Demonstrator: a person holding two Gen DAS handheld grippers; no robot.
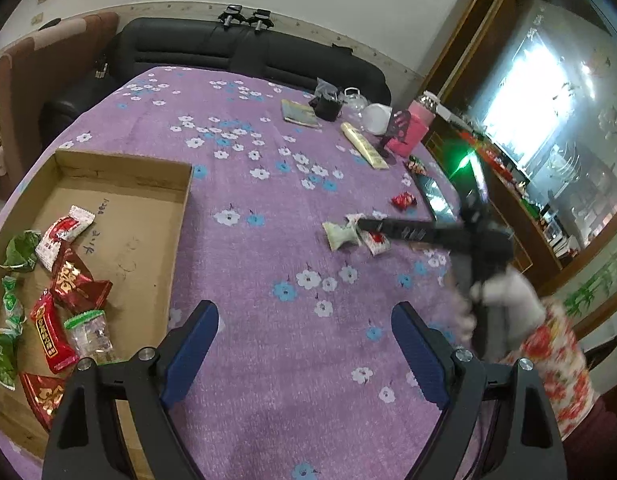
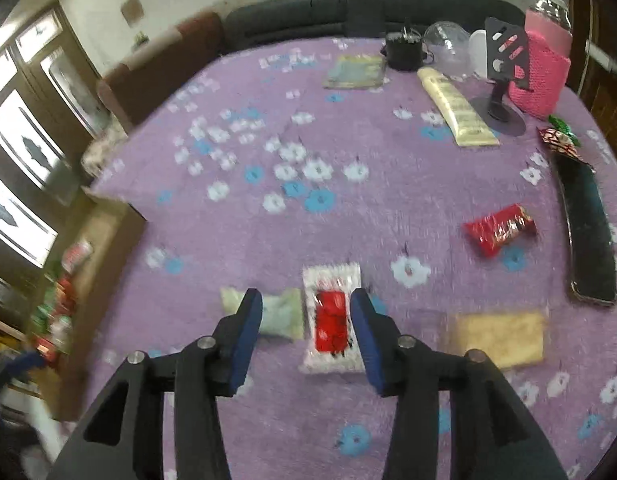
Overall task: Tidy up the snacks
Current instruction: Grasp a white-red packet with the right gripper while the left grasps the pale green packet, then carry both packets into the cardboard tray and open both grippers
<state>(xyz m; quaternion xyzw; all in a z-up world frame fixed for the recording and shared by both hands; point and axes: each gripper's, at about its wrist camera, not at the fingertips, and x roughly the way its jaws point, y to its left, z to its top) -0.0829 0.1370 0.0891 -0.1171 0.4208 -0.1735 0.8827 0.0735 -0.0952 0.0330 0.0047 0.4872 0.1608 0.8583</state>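
Standing at the left of the table, a cardboard box (image 1: 120,200) holds the snacks already gathered — red packets (image 1: 78,282), green ones (image 1: 20,250) and a clear one with a green top (image 1: 88,330), all lying on its floor near the left wall. Just right of the box the left gripper (image 1: 304,340) hangs over the purple flowered cloth (image 1: 244,184) with its blue-padded fingers spread wide and nothing between them.

Further right, in the middle of the cloth, a pale green packet (image 2: 282,314) lies touching a white packet with red print (image 2: 332,318). The right gripper (image 2: 306,332) is over this pair: its jaws are apart, the white packet lies between the two fingers, and the left finger crosses the green one. I cannot tell if the pads touch the wrapper, because the picture is blurred.

More to the right lies another red packet (image 2: 498,229), apart from the others, and near it a black phone (image 2: 586,236) along the table edge. At the far right corner stand a cream tube (image 2: 456,106), a black stand (image 2: 502,80) and a jar in a pink knitted cover (image 2: 542,64).
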